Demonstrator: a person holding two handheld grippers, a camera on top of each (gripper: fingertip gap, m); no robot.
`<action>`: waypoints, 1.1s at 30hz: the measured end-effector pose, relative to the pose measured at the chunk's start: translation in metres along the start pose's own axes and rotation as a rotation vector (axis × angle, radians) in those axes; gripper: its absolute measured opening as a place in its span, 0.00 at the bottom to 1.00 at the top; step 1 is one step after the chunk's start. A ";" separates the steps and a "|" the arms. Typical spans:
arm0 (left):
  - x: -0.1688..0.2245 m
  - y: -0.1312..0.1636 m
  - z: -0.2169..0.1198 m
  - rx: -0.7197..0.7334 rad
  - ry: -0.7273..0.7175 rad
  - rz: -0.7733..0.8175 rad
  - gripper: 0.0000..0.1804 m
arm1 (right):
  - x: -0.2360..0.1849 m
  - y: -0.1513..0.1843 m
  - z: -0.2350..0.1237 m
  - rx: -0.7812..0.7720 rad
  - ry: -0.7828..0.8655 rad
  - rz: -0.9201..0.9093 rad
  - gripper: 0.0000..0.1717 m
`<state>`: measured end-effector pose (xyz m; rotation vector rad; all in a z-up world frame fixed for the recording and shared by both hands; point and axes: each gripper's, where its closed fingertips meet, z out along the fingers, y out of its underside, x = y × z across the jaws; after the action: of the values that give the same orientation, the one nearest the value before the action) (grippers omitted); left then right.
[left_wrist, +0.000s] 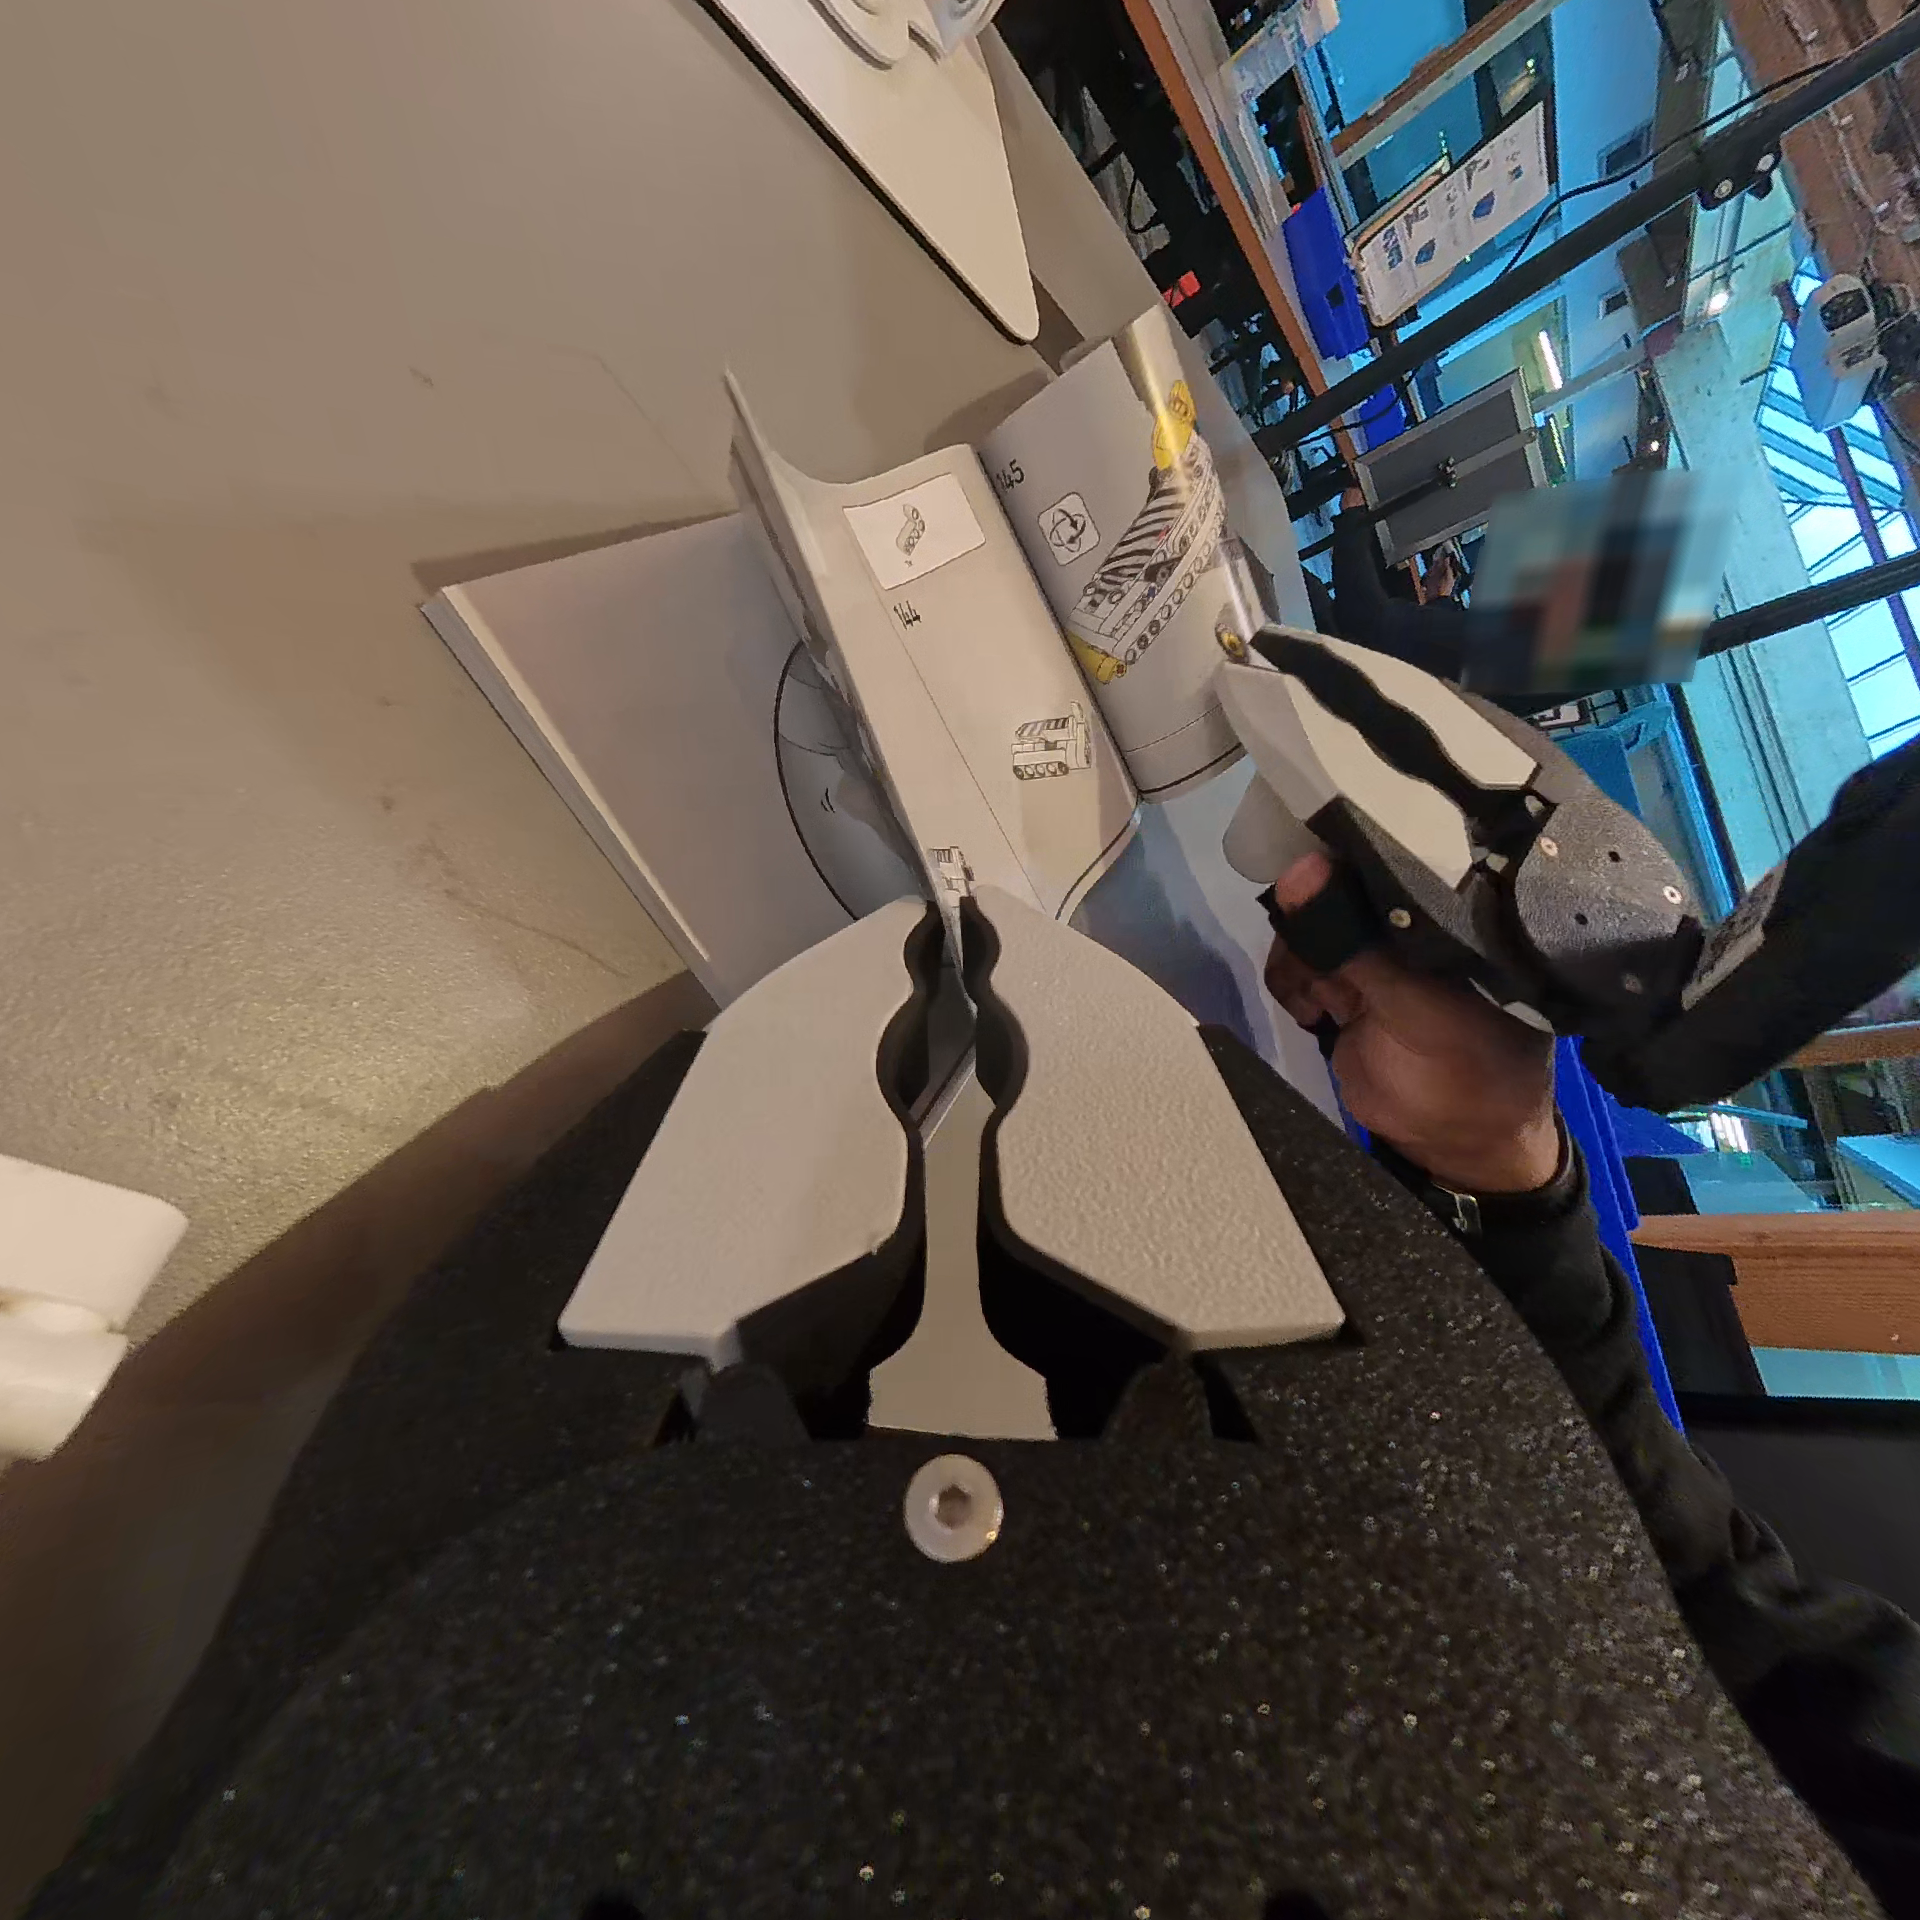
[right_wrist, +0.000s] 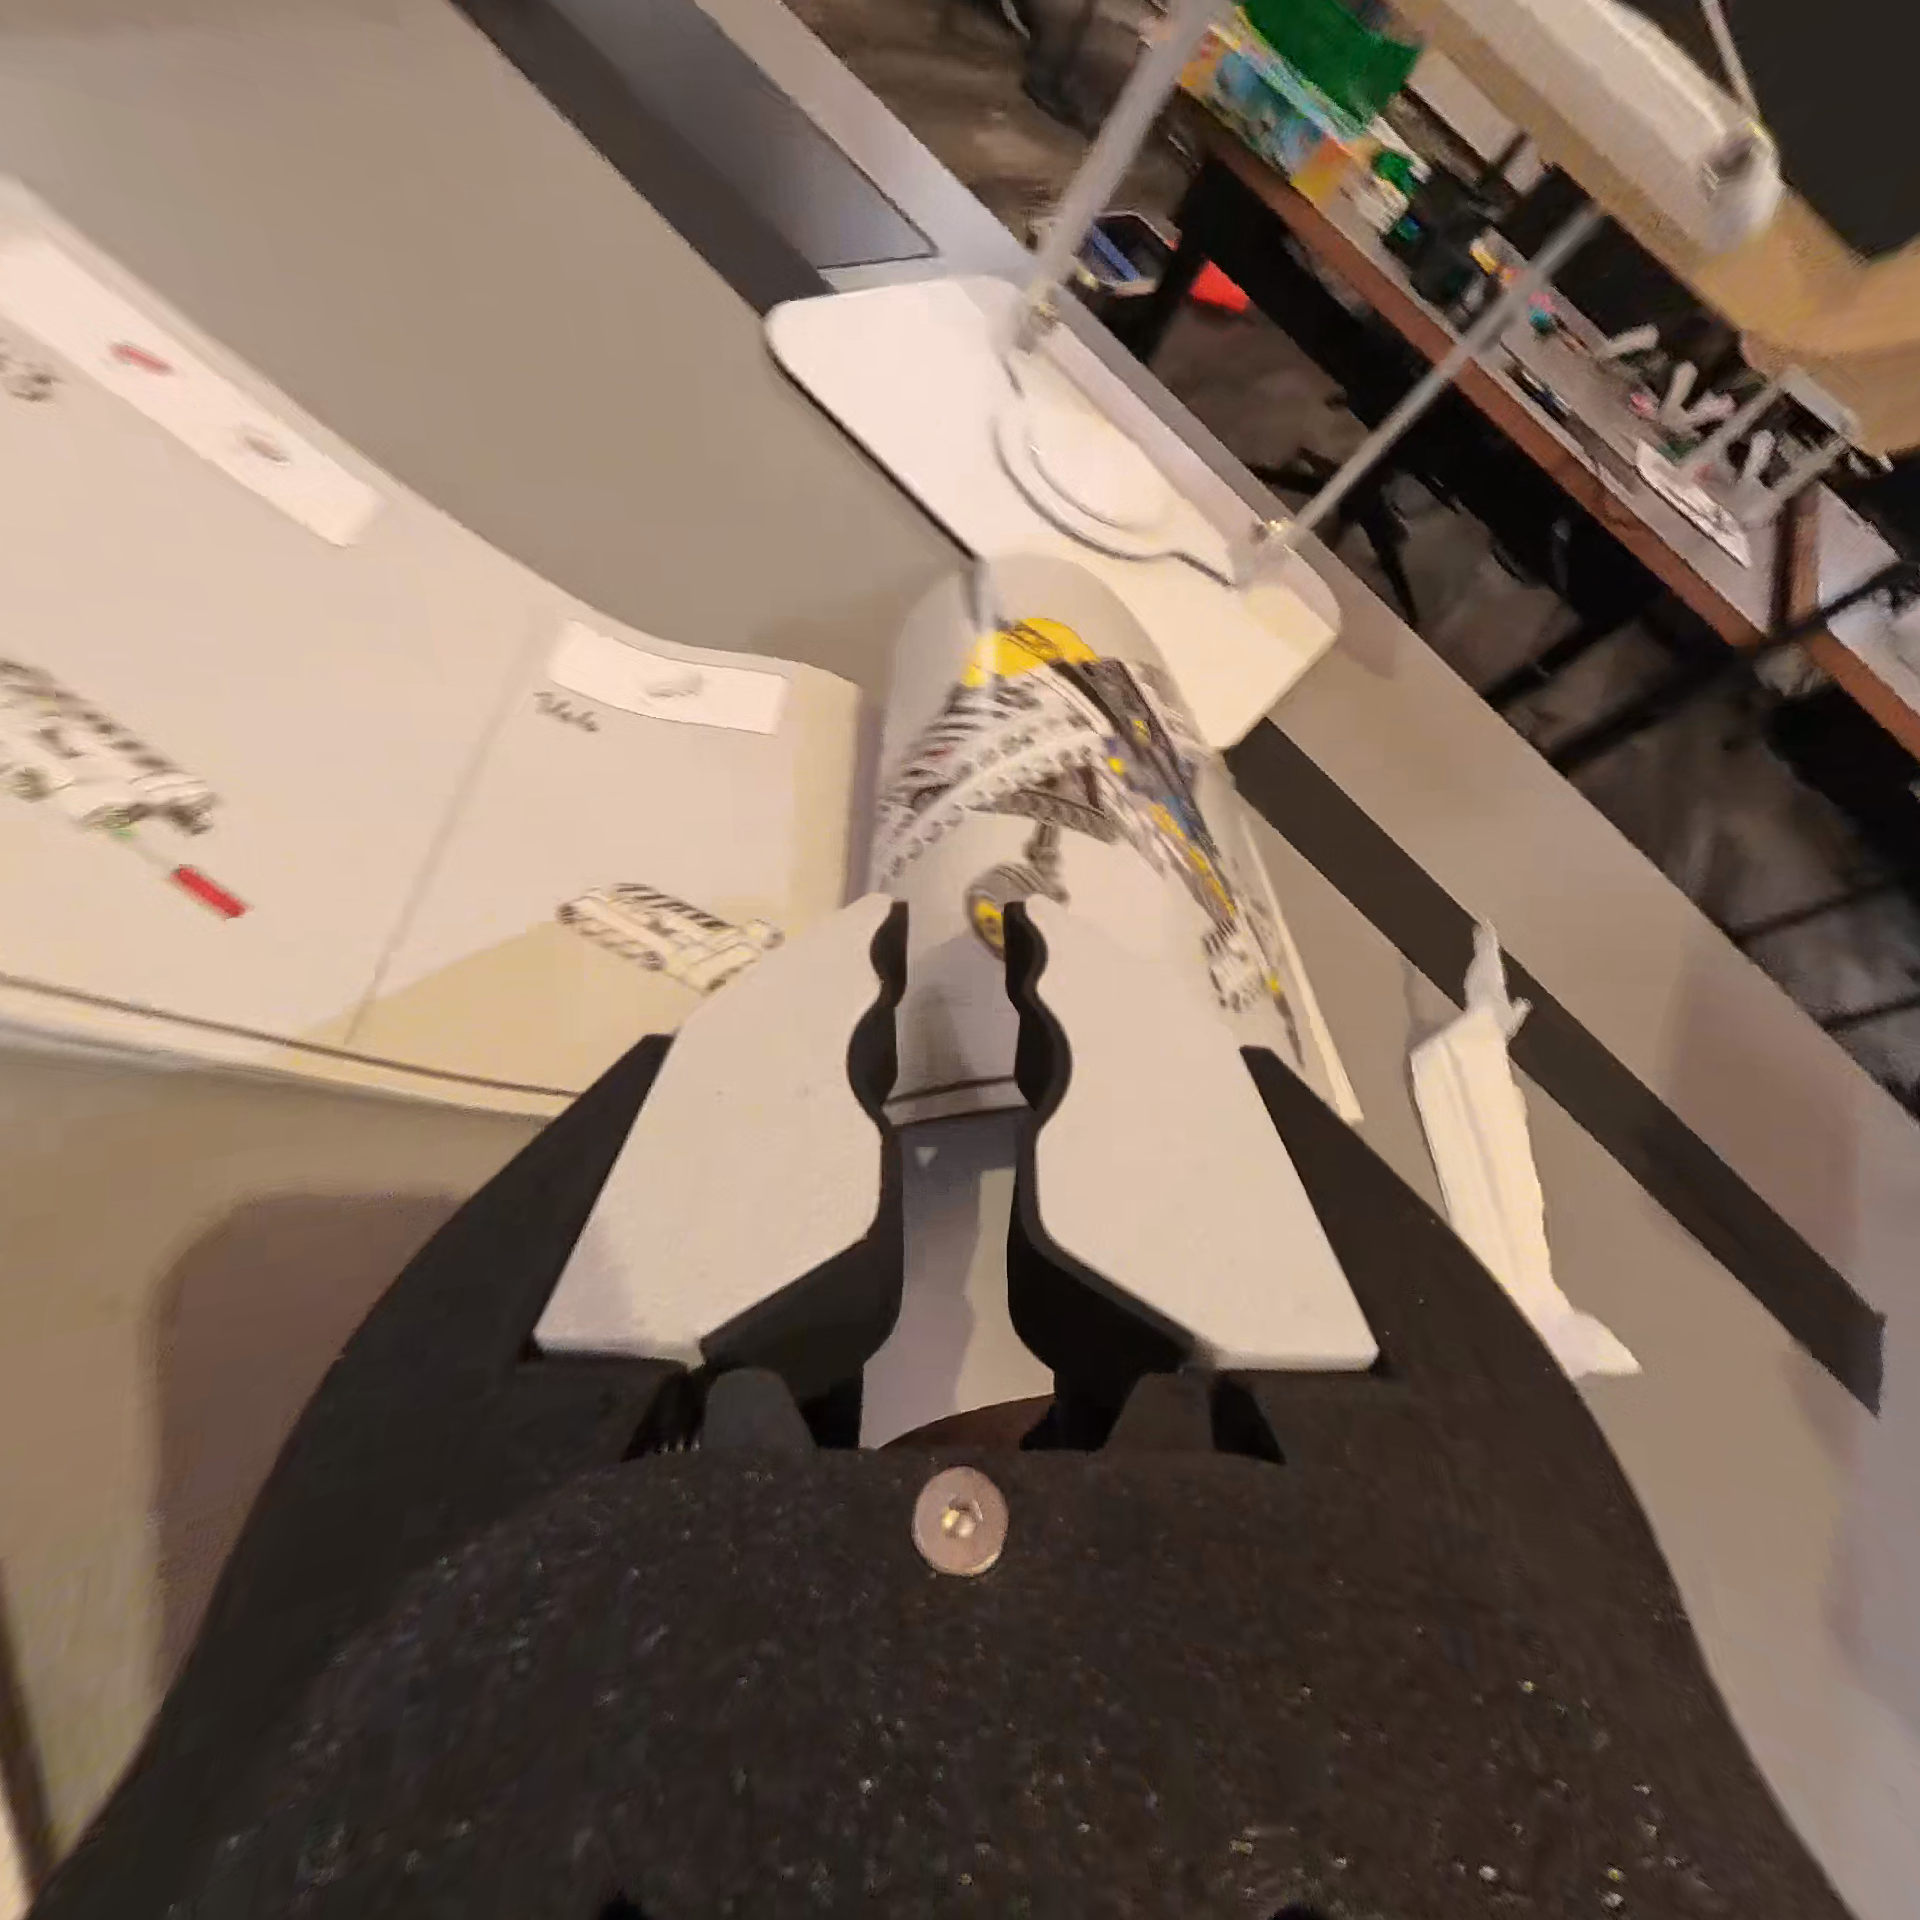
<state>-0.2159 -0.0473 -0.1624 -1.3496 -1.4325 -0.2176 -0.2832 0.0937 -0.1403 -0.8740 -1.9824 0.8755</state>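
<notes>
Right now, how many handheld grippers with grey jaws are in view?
2. The left gripper sits at the booklet's near edge, its jaws closed on a page. The right gripper is at the curled page farther right, jaws apart.

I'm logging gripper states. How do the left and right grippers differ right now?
The left gripper is nearly shut, pinching a booklet page edge; the right gripper shows a clear gap, gripping nothing. The left sits at the booklet's lower edge; the right hovers over the curled page. Both have pale fingers with black pads.
</notes>
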 end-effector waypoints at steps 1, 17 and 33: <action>0.000 0.000 0.000 0.001 -0.001 0.003 0.02 | 0.007 0.002 -0.001 0.002 0.012 0.046 0.11; 0.015 -0.035 -0.027 0.198 -0.209 0.356 0.17 | 0.029 0.032 -0.009 -0.054 0.052 0.167 0.15; -0.006 0.036 0.018 -0.294 -0.435 0.903 0.21 | 0.018 0.063 -0.034 -0.134 0.032 0.216 0.16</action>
<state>-0.1987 -0.0260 -0.1923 -2.2480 -1.0033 0.5030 -0.2459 0.1506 -0.1685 -1.1896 -1.9621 0.8493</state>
